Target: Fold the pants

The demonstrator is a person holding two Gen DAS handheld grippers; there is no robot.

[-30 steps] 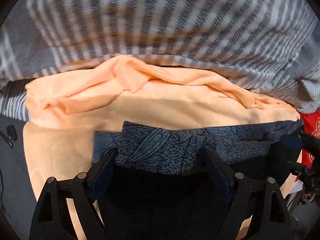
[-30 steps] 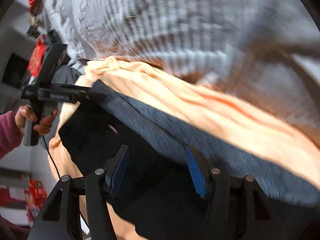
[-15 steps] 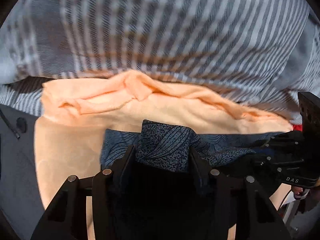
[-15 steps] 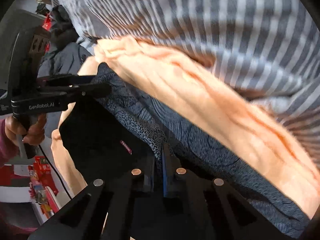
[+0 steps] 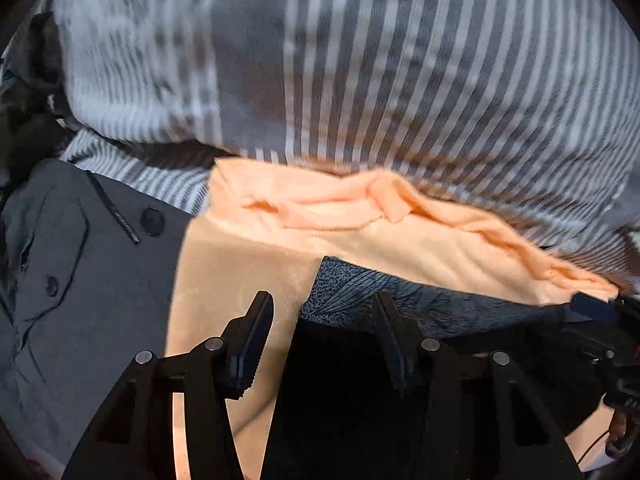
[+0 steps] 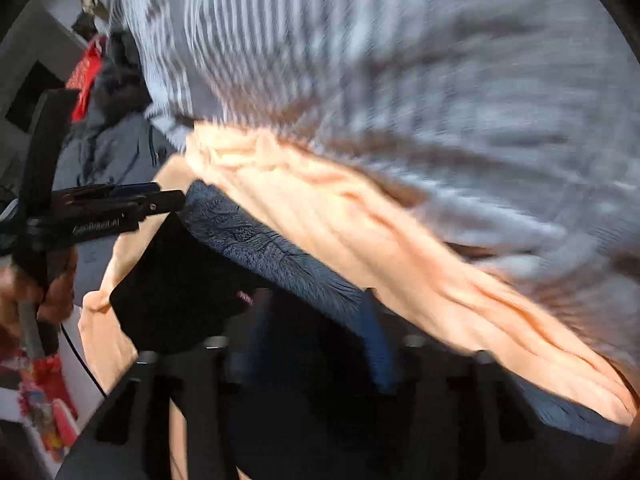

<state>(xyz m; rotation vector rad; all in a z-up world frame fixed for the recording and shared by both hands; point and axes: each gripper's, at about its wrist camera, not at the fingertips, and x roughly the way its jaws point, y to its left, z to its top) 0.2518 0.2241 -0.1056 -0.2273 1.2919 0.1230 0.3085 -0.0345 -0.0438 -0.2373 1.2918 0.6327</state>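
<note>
The pants (image 5: 360, 392) are black with a blue-grey patterned band (image 5: 400, 300) and lie on an orange cloth (image 5: 320, 248). My left gripper (image 5: 324, 340) is open at the band's left corner; its right finger (image 5: 390, 340) rests on the black cloth and its left finger (image 5: 252, 340) is over the orange cloth. In the blurred right wrist view the pants (image 6: 180, 280) and band (image 6: 272, 256) lie the same way. My right gripper (image 6: 316, 348) is open over the band's right part. The left gripper (image 6: 160, 200) shows there at the band's far corner.
A grey and white striped blanket (image 5: 400, 80) is heaped behind the orange cloth. A grey garment with buttons (image 5: 80, 260) lies to the left. Red items (image 6: 84, 76) sit at the far left edge of the right wrist view.
Both grippers were shut on the patterned band half a second ago and are now open. The left gripper has shifted left, so the band sits towards its right finger.
</note>
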